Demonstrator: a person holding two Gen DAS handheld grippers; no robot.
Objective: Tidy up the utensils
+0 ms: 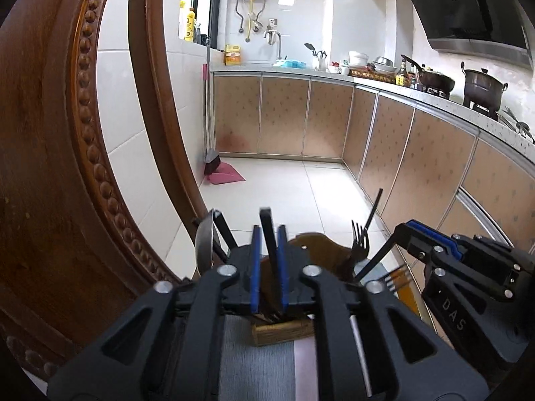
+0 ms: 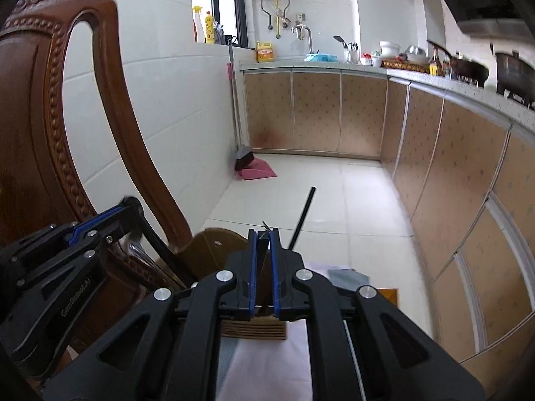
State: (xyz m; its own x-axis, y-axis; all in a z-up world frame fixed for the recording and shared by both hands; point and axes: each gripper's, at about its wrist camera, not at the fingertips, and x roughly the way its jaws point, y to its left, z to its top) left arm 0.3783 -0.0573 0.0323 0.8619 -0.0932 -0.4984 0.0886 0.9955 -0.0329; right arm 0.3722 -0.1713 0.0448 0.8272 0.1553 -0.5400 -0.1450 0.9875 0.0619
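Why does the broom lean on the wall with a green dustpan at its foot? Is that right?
Not quite: the dustpan is pink, not green. The rest holds: the broom leans on the white tiled wall with the dustpan at its foot. The right wrist view shows it clearly.

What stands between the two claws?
In the left wrist view, a fork, tines up, stands between the left claw and the right claw.
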